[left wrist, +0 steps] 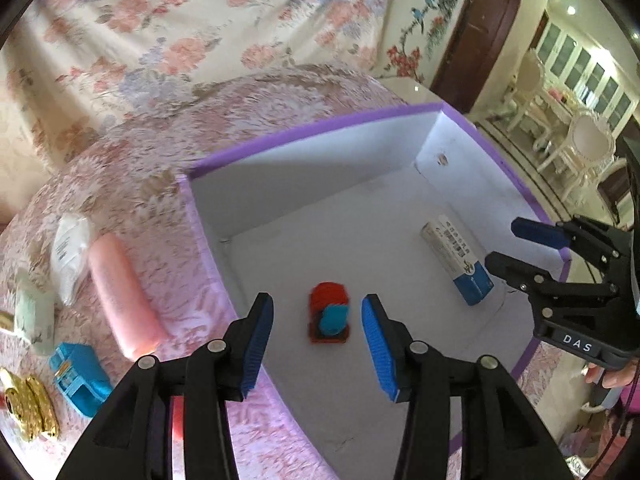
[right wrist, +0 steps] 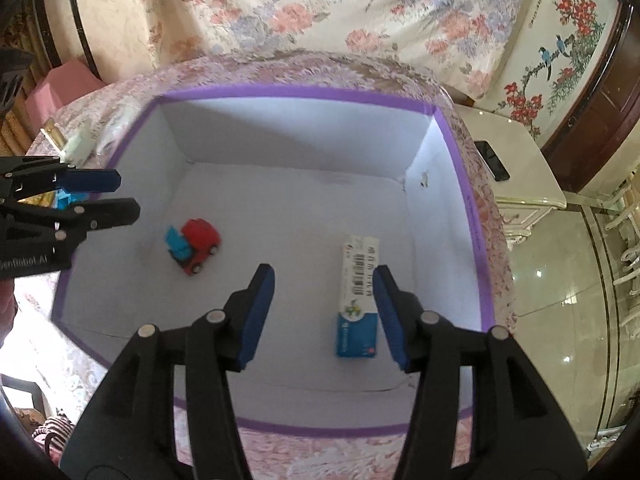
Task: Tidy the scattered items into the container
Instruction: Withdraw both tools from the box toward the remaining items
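Observation:
A purple-rimmed box (left wrist: 320, 128) with a white inside stands on a pink floral cloth. On its floor lie a red and blue toy car (left wrist: 329, 318) and a white and blue toothpaste carton (left wrist: 456, 260). My left gripper (left wrist: 318, 300) hangs open above the car, with nothing between its blue pads. At the box's right edge my right gripper (left wrist: 503, 244) is also open. In the right wrist view the right gripper (right wrist: 323, 272) hovers open over the box (right wrist: 300, 92). The carton (right wrist: 358, 296) lies below by its right finger, the car (right wrist: 194, 246) further left, and the left gripper (right wrist: 128, 194) at the left rim.
Left of the box on the cloth lie a pink roll (left wrist: 124, 296), a white packet (left wrist: 70, 256), a pale green item (left wrist: 34, 316), a small blue box (left wrist: 80, 380) and a gold object (left wrist: 32, 408). A white side table with a phone (right wrist: 492, 160) stands to the right.

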